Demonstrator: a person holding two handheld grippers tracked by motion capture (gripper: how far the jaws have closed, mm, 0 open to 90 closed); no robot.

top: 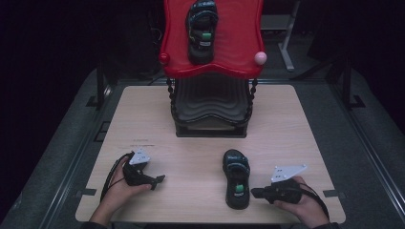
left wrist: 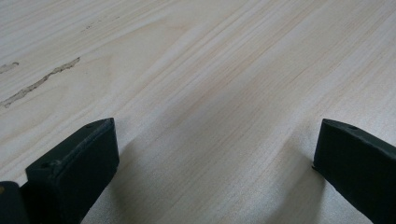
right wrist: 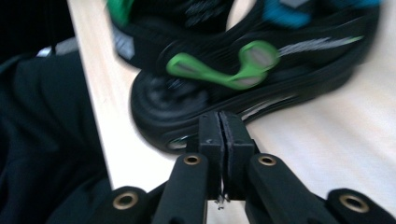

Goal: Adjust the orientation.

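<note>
Pale wood counter (top: pixel 200 157) lies bare between my hands. My right gripper (top: pixel 255 193) has its fingers pressed together, empty, just beside the heel of the black sandal (top: pixel 236 179), which sits near the counter's front edge, with green and blue trim. My left gripper (top: pixel 160 179) rests with fingers wide apart.

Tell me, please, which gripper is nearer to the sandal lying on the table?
Right. The right gripper sits just beside the sandal, jaws shut at its sole; the left gripper rests well off to its other side.
</note>
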